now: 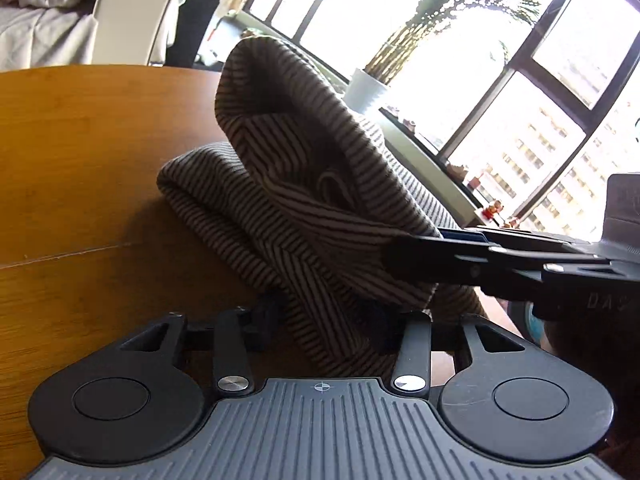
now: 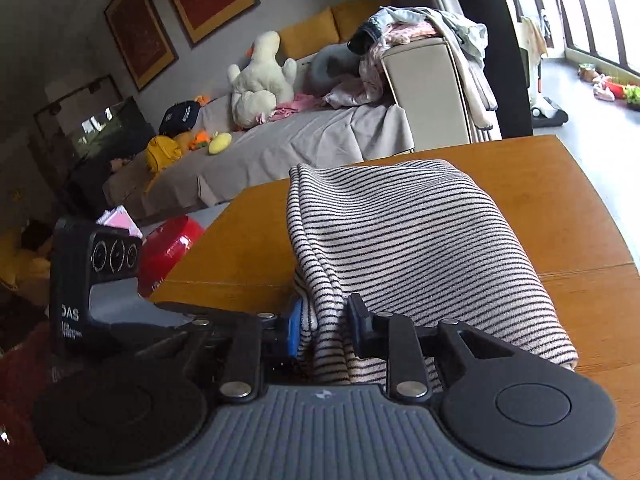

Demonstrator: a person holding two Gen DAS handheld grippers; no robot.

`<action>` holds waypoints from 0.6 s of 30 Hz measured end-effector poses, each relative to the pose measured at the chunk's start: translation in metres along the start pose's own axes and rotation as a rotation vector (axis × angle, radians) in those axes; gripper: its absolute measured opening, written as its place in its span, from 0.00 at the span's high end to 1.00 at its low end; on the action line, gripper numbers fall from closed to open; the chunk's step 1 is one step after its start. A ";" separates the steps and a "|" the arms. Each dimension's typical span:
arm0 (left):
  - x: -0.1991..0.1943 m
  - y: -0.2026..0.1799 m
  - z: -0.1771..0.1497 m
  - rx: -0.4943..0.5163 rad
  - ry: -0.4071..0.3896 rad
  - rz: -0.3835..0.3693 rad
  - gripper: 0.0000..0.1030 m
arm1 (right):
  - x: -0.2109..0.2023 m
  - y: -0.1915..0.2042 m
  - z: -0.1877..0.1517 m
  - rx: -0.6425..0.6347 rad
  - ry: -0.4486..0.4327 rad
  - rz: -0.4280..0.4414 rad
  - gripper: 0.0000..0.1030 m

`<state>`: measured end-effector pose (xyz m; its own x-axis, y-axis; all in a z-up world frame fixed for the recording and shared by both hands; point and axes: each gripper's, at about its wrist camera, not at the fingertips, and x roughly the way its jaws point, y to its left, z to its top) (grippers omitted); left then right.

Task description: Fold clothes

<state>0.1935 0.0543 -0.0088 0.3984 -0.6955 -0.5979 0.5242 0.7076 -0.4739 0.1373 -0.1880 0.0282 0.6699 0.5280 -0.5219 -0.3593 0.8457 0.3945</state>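
Note:
A cream garment with thin dark stripes (image 1: 296, 216) lies bunched on the wooden table (image 1: 80, 160), one part raised in a hump. In the left wrist view its near end runs between the fingers of my left gripper (image 1: 324, 320), which is shut on it. My right gripper (image 1: 394, 256) reaches in from the right and pinches the same cloth a little higher. In the right wrist view the striped garment (image 2: 420, 240) spreads across the table (image 2: 560, 200), and my right gripper (image 2: 326, 330) is shut on a gathered fold at its near edge. The left gripper's body (image 2: 76, 300) sits close on the left.
A window wall and a white plant pot (image 1: 366, 90) stand beyond the table's far edge. Past the table are a sofa with a plush toy (image 2: 260, 80), a cream chair piled with clothes (image 2: 424, 92), and a red tub (image 2: 172, 240) on the floor.

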 end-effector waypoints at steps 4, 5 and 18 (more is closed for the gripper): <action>0.000 0.002 0.003 -0.016 0.001 -0.012 0.54 | 0.001 0.000 0.000 -0.010 -0.010 -0.011 0.76; 0.000 0.002 0.003 -0.015 0.001 -0.010 0.53 | 0.001 0.002 -0.001 -0.017 -0.012 -0.014 0.75; -0.086 0.008 0.060 -0.027 -0.261 0.068 0.47 | 0.037 0.077 -0.048 -0.548 -0.049 -0.293 0.46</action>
<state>0.2090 0.1119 0.0779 0.6141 -0.6525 -0.4440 0.4705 0.7543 -0.4578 0.1031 -0.0999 0.0034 0.8156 0.2755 -0.5088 -0.4290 0.8780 -0.2122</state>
